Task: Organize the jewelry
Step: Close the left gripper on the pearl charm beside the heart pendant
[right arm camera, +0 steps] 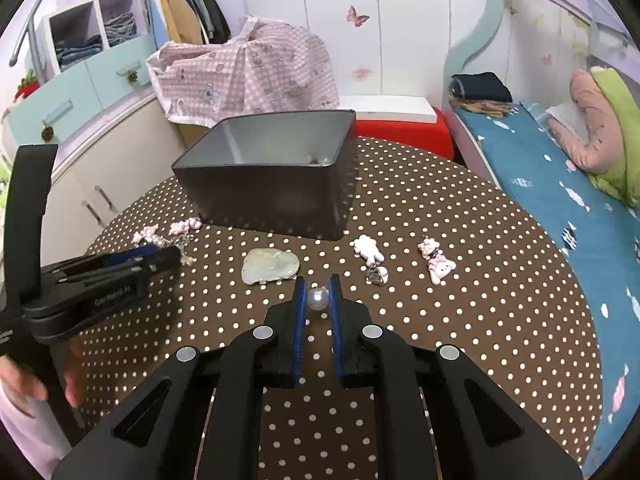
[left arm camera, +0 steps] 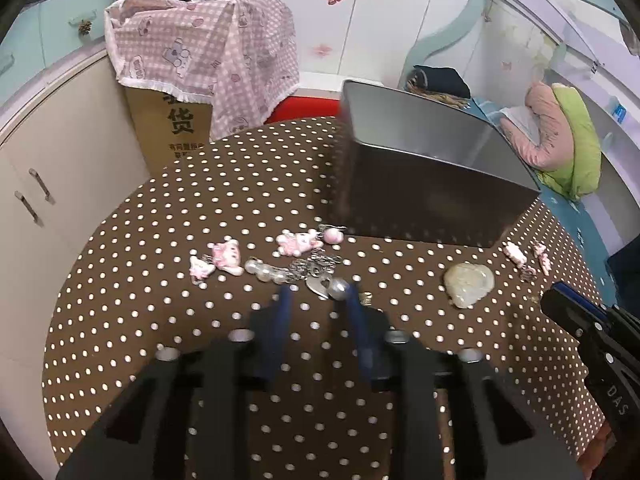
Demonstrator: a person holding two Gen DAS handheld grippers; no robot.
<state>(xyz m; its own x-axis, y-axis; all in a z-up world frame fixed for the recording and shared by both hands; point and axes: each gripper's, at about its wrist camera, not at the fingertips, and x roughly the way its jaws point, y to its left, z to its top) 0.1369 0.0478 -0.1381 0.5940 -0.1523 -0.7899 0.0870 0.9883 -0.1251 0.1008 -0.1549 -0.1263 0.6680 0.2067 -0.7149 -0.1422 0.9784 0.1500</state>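
The round surface (right arm camera: 460,240) wears a brown cloth with white dots. On it stands an open grey metal box (right arm camera: 272,184), at about 12 o'clock from the right gripper (right arm camera: 318,300). A pale jade-like pendant (right arm camera: 270,266) lies just at 11 o'clock of that gripper, and pink-and-white charms (right arm camera: 436,260) sit at 1 o'clock.

The right gripper's blue-lined fingers (right arm camera: 298,308) are nearly closed on a silvery pearl bead (right arm camera: 319,298), pinched between their tips just above the cloth.

In the left wrist view, the left gripper (left arm camera: 316,300) has its fingers (left arm camera: 286,300) parted moderately. A heart-shaped silver charm (left arm camera: 320,284) and a grey bead (left arm camera: 339,289) lie at its tips, the bead touching the right-hand finger; whether anything is gripped cannot be told, since motion blur smears the tips. A tangle of chain and pearls (left arm camera: 288,270) with pink charms (left arm camera: 224,260) spreads at 11 o'clock.

Around the surface: a cardboard carton under pink checked cloth (right arm camera: 248,68), white wardrobe doors with butterfly stickers (right arm camera: 357,16), and a bed with a blue sheet (right arm camera: 560,184) at 3 o'clock.

The box's inside is mostly hidden; only a small glint shows in one corner.
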